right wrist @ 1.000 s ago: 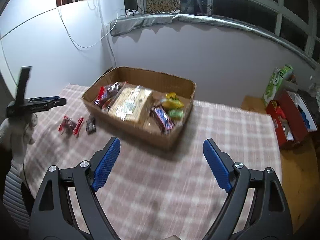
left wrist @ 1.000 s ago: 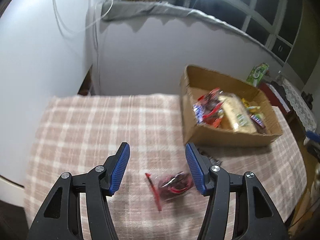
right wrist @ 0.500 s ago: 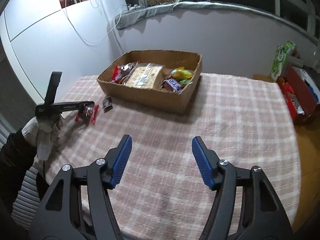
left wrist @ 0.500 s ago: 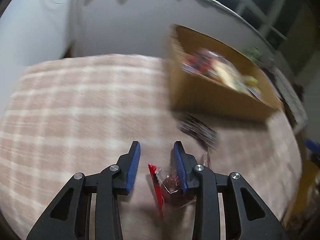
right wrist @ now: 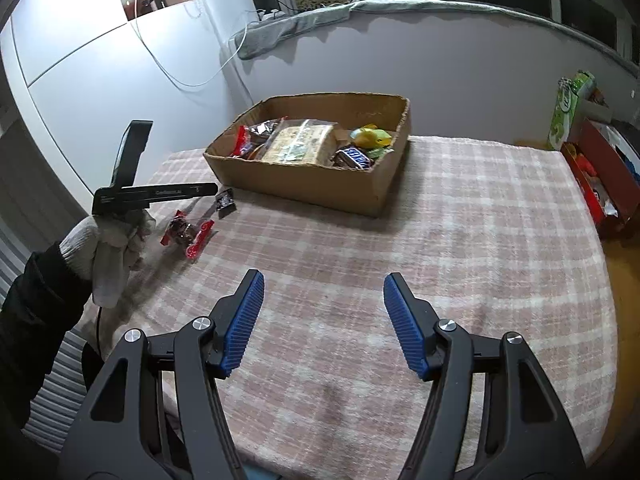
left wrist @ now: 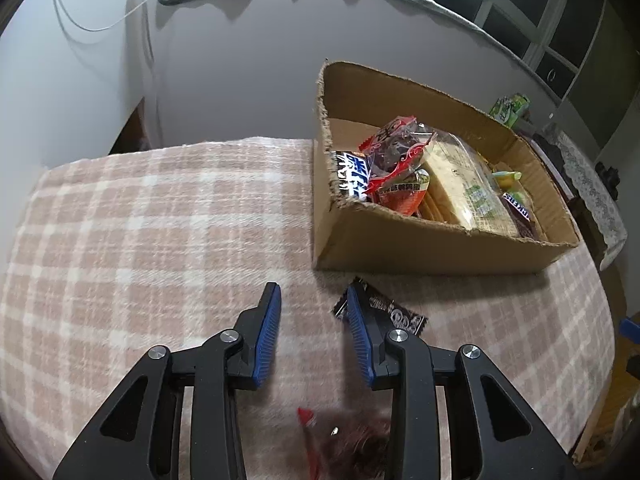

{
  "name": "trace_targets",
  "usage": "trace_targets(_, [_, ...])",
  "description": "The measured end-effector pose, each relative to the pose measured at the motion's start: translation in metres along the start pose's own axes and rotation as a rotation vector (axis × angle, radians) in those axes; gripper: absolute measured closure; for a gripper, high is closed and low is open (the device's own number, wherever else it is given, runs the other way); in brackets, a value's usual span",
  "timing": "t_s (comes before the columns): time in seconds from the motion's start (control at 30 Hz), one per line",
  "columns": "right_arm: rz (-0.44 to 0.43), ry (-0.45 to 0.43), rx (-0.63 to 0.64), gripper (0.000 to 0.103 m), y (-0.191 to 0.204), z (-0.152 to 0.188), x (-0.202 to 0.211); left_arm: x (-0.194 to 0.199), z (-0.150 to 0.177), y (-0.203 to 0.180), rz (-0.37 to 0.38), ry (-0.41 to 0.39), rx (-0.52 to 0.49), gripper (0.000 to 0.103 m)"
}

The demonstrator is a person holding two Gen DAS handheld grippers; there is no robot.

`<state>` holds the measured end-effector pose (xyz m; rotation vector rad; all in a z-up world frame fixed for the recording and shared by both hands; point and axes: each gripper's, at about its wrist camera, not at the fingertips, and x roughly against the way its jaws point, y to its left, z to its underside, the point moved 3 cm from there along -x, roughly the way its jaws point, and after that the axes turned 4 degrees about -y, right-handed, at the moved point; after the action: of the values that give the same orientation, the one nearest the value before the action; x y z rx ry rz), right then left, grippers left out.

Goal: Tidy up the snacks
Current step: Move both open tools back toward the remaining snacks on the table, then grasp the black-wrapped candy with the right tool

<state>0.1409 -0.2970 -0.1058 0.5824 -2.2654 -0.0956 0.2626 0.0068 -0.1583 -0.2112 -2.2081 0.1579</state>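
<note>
Jaws narrow, empty – left gripper (left wrist: 314, 312) over red snack packet (right wrist: 186, 234); right gripper (right wrist: 324, 304) half-spread, empty.

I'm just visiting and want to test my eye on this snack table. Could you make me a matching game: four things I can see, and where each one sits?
Things:
1. Snickers bar
2. red snack packet
3. small black packet
4. green carton

Places:
A. on the tablecloth, close beside the cardboard box
B. inside the cardboard box, near its right end
C. off the table, by the wall at right
D. on the tablecloth, farther from the box, near the gloved hand

Pairs: 1-B, 2-D, 3-A, 4-C
</note>
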Motion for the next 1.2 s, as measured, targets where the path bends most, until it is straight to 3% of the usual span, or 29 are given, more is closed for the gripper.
trace_targets(0.23, [-0.004, 0.02, 0.001, 0.038, -0.003, 0.006, -0.004, -0.004, -0.001, -0.013, 0.028, 0.016, -0.055, 0.072])
trace_targets(0.3, [-0.008, 0.024, -0.002, 0.038, -0.004, 0.006, -0.006, -0.005, 0.003, -0.025, 0.062, 0.032, -0.098, 0.072])
trace_targets(0.57, [-0.021, 0.035, -0.007, 0.038, -0.001, 0.006, -0.014, 0.004, 0.032, -0.072, 0.064, 0.028, -0.264, 0.072])
trace_targets(0.93, [-0.041, 0.041, 0.013, 0.038, 0.013, 0.008, -0.018, 0.023, 0.059, -0.078, 0.125, -0.002, -0.22, 0.072])
trace_targets(1.03, [-0.046, 0.049, 0.022, 0.038, 0.017, 0.009, -0.021, 0.029, 0.072, -0.096, 0.208, 0.024, -0.216, 0.072])
trace_targets(1.13, [-0.05, 0.047, 0.031, 0.038, 0.02, 0.006, -0.021, 0.036, 0.08, -0.109, 0.228, 0.033, -0.259, 0.072])
trace_targets(1.2, [-0.051, 0.042, 0.041, 0.038, 0.021, 0.003, -0.019, 0.045, 0.078, -0.108, 0.243, 0.022, -0.231, 0.072])
